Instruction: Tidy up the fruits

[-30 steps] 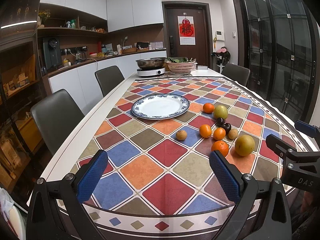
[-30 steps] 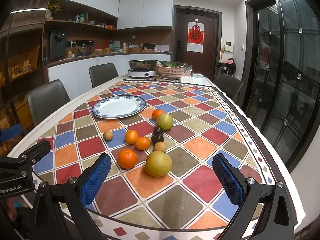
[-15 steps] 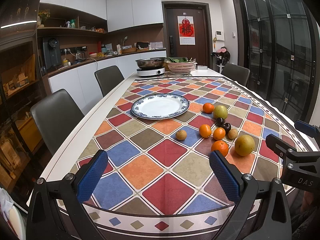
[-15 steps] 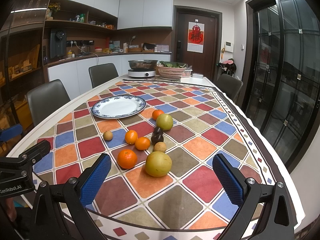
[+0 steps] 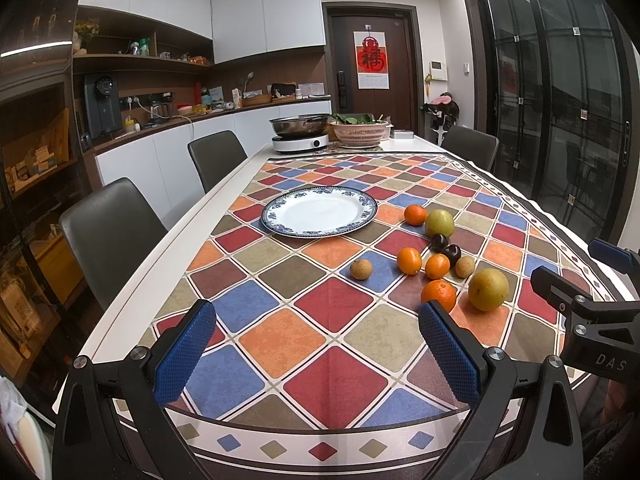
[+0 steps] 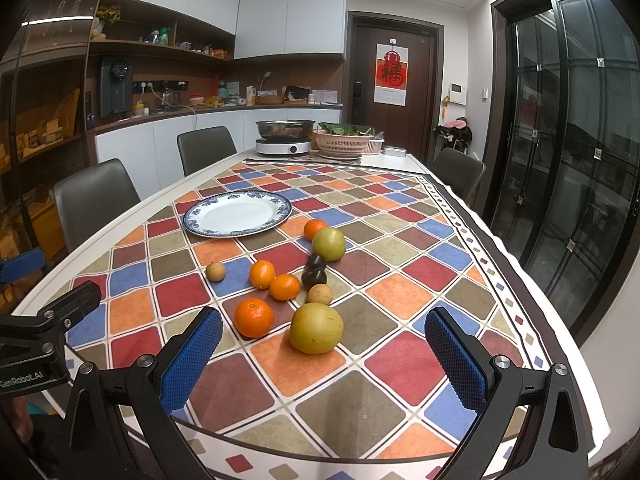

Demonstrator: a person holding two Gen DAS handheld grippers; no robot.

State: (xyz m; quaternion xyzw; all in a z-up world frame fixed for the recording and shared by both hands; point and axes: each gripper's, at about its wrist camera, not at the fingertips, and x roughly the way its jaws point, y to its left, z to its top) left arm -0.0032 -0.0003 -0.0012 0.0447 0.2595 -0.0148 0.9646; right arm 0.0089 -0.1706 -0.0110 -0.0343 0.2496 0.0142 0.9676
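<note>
Fruits [image 6: 316,328] all sitting loose on the desk [image 6: 400,364], clustered right of the plate [image 6: 238,214]: oranges, two green-yellow apples or pears, dark plums, two small brown ones. Plate is sitting bare, nothing on it. Judging by that, task isn't started; every piece is waiting to be moved. Left gripper [image 5: 316,354] and right gripper [image 6: 324,354] are hovering at the near edge, fingers spread wide, holding nothing, nearest fruit just ahead of the right one.

"DAS" printed in grey on right gripper [image 5: 600,308] body; "GenRobot.AI" on left gripper [image 6: 36,344] body; red 福 character on calendar [image 6: 392,74] hanging on door [image 6: 362,80].
</note>
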